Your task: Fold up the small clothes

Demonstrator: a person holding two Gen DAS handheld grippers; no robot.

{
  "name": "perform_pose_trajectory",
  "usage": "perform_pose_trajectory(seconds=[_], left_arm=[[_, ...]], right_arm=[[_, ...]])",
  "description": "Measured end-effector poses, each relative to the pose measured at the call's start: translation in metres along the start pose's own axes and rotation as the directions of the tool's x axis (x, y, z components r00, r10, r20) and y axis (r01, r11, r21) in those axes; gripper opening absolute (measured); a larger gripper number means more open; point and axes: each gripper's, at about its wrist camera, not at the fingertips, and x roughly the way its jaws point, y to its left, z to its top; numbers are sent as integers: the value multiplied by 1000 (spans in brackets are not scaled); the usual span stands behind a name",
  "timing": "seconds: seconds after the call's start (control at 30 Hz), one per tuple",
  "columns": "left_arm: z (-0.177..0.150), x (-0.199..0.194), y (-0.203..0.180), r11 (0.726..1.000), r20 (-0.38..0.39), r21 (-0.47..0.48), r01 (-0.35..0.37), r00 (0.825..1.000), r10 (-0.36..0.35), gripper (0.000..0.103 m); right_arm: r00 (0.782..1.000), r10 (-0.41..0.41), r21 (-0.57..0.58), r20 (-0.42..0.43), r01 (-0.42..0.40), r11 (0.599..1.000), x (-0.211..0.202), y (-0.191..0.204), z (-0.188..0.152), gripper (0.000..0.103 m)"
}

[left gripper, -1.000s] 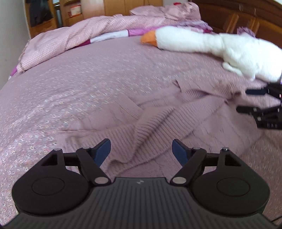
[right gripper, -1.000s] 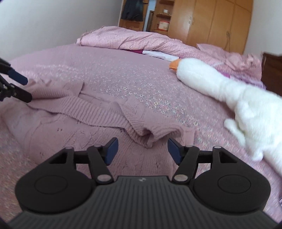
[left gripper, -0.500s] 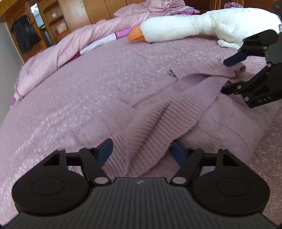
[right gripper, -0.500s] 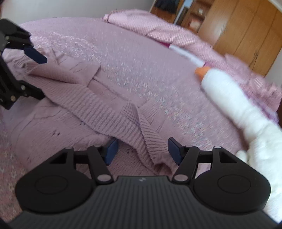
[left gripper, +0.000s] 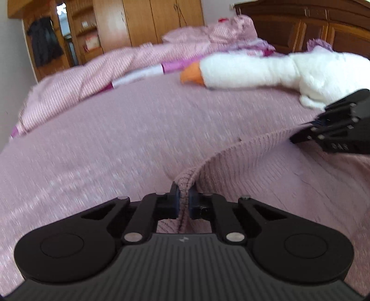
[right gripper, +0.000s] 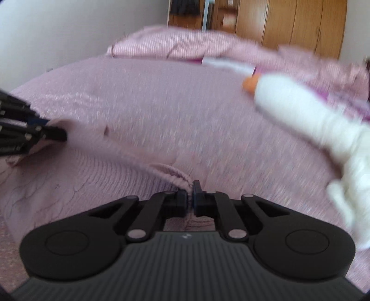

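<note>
A small pink knitted sweater (left gripper: 266, 166) lies on the pink bedspread (left gripper: 104, 143). My left gripper (left gripper: 183, 199) is shut on its ribbed edge, which bunches up between the blue pads. In the left wrist view the right gripper (left gripper: 307, 129) shows at the right, shut on the same edge farther along. The right wrist view has my right gripper (right gripper: 190, 196) shut on a fold of the sweater (right gripper: 92, 176), with the left gripper (right gripper: 55, 134) at the far left clamping the cloth. The edge is stretched between the two grippers. Both views are blurred.
A white plush goose (left gripper: 277, 67) with an orange beak lies across the far right of the bed. A bunched pink checked duvet (left gripper: 76, 85) runs along the far side. Wooden wardrobes (left gripper: 148, 20) and a dark headboard (left gripper: 312, 30) stand behind.
Both grippers were open over the crumpled sweater; now each has shut on its ribbed edge. The edge has been lifted and pulled straight between them.
</note>
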Motion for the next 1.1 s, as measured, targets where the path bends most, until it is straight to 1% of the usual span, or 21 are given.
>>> perform_pose_trajectory(seconds=[0.07, 0.13, 0.23, 0.3, 0.33, 0.37, 0.4, 0.43, 0.47, 0.5, 0.53, 0.57, 0.6, 0.7, 0.83, 0.9, 1.1], left_arm=[[12, 10, 5, 1000, 2, 4, -23, 1000, 23, 8], [19, 23, 8, 999, -6, 10, -37, 999, 37, 8], [21, 47, 10, 999, -51, 13, -38, 998, 39, 8], [17, 64, 12, 999, -91, 2, -49, 995, 49, 10], [13, 70, 13, 998, -107, -8, -56, 993, 55, 14], [10, 76, 14, 998, -124, -22, -67, 990, 63, 23], [7, 79, 16, 996, -133, -37, -78, 988, 73, 35], [6, 79, 19, 994, -134, -53, -97, 987, 89, 42], [3, 76, 23, 991, -129, -69, -110, 986, 101, 54], [2, 73, 28, 990, -124, -82, -114, 987, 103, 60], [2, 69, 32, 989, -122, -95, -112, 988, 100, 61], [2, 64, 37, 988, -122, -109, -108, 988, 94, 63], [2, 59, 42, 987, -121, -125, -105, 989, 90, 66], [1, 39, 56, 979, -107, -181, -99, 991, 81, 70], [-6, 6, 63, 970, -88, -225, -95, 993, 76, 72], [-8, -10, 63, 966, -94, -236, -102, 992, 82, 72], [-23, -47, 55, 962, -107, -242, -125, 989, 101, 72]], right_arm=[[998, -40, -42, 38, 42, 998, -2, 4, 5, 7], [997, -68, -61, 46, 71, 996, 4, 4, 9, 7], [997, -81, -39, 14, 81, 996, 21, 0, 7, 8], [996, -83, -18, -25, 82, 996, 37, -1, 3, 8], [995, -81, -1, -50, 82, 997, 45, -1, 0, 10], [994, -87, 15, -67, 88, 996, 51, -1, -4, 11], [992, -97, 29, -81, 99, 995, 56, -1, -8, 11], [990, -114, 39, -79, 117, 992, 59, 0, -11, 16], [988, -136, 51, -67, 140, 989, 59, 1, -12, 26], [985, -161, 65, -59, 164, 984, 59, 3, -13, 32], [982, -179, 83, -55, 183, 980, 58, 2, -12, 44], [981, -189, 107, -46, 193, 975, 54, 0, -11, 54], [980, -194, 135, -33, 197, 971, 49, -3, -10, 56], [982, -190, 240, 6, 183, 954, 29, -14, -10, 57], [984, -173, 359, 48, 145, 922, -3, -18, -20, 57], [984, -168, 381, 56, 134, 915, -19, -14, -26, 58], [984, -164, 392, 74, 123, 912, -54, 1, -45, 60]])
